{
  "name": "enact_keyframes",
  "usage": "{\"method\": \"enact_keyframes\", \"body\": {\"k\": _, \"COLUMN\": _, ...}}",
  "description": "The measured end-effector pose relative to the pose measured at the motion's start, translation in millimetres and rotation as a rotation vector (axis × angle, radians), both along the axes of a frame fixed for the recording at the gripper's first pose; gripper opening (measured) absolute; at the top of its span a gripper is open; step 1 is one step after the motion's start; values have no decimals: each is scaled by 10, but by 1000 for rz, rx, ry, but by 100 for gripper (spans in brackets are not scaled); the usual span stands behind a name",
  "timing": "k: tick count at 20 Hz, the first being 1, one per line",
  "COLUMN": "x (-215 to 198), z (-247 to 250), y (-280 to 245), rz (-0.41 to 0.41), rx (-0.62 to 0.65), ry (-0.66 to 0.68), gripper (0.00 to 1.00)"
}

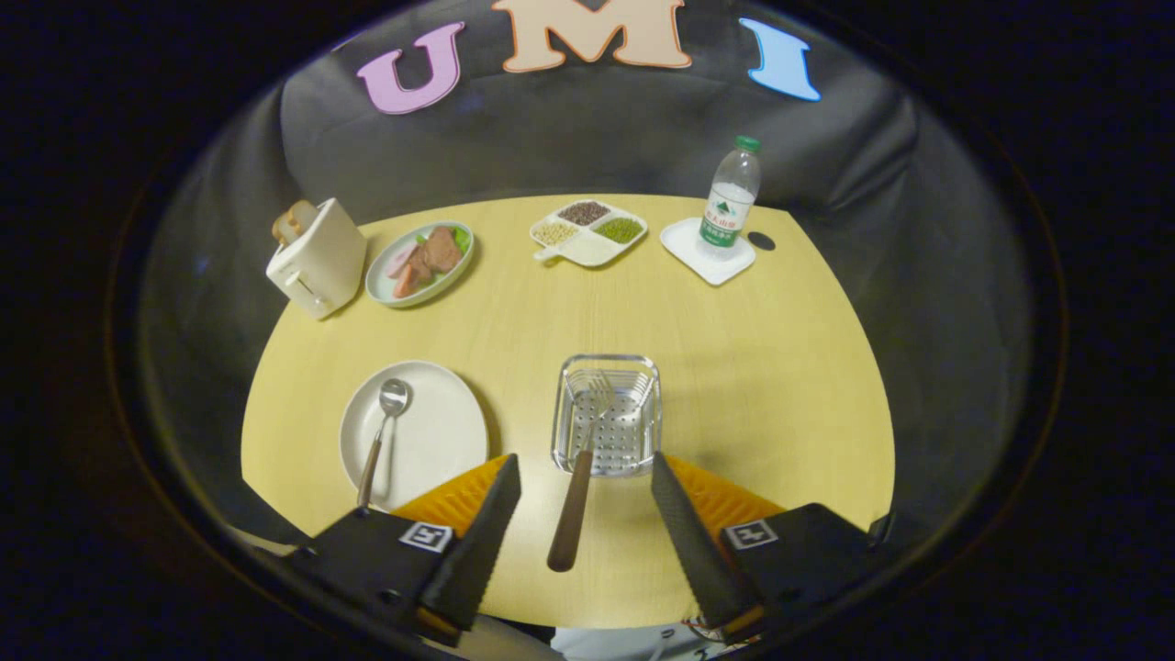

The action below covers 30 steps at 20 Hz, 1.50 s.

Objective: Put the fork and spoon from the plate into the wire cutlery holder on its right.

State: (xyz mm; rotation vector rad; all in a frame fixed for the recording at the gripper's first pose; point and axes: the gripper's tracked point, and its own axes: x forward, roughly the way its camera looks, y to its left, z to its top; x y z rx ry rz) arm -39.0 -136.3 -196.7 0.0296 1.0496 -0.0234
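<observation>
Table [789, 367] – one spoon [384, 431], one fork [580, 477], fingers [586, 514] apart

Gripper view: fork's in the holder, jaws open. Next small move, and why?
Probably swing toward the spoon on the white plate. The fork already leans in the wire holder, its handle free between the open jaws of the gripper, so only the spoon remains.

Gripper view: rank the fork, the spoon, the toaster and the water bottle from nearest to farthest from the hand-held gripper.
Measured from the open hand-held gripper:
1. Fork, its handle between the fingers, its head in the wire cutlery holder.
2. Spoon, on the white plate, to the left.
3. Toaster and water bottle, at the table's far corners: too close to call.
</observation>
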Motion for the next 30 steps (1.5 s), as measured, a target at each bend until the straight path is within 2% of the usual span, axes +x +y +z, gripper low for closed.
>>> {"method": "enact_keyframes", "body": {"k": 2, "x": 11, "z": 41, "y": 7, "rz": -1, "rx": -6, "ry": -15, "gripper": 99}}
{"method": "enact_keyframes", "body": {"k": 5, "x": 47, "z": 125, "y": 18, "rz": -3, "rx": -12, "ry": -46, "gripper": 98}}
{"method": "enact_keyframes", "body": {"k": 8, "x": 168, "z": 269, "y": 153, "rz": 12, "rx": -2, "ry": -136, "gripper": 98}}
{"method": "enact_keyframes", "body": {"k": 17, "x": 368, "z": 497, "y": 905, "rz": 125, "rx": 16, "ry": -374, "gripper": 97}}
{"method": "enact_keyframes", "body": {"k": 26, "x": 301, "z": 89, "y": 1544, "rz": 227, "rx": -20, "ry": -368, "gripper": 97}}
{"method": "enact_keyframes", "body": {"k": 30, "x": 206, "z": -131, "y": 1837, "rz": 264, "rx": 2, "ry": -331, "gripper": 98}}
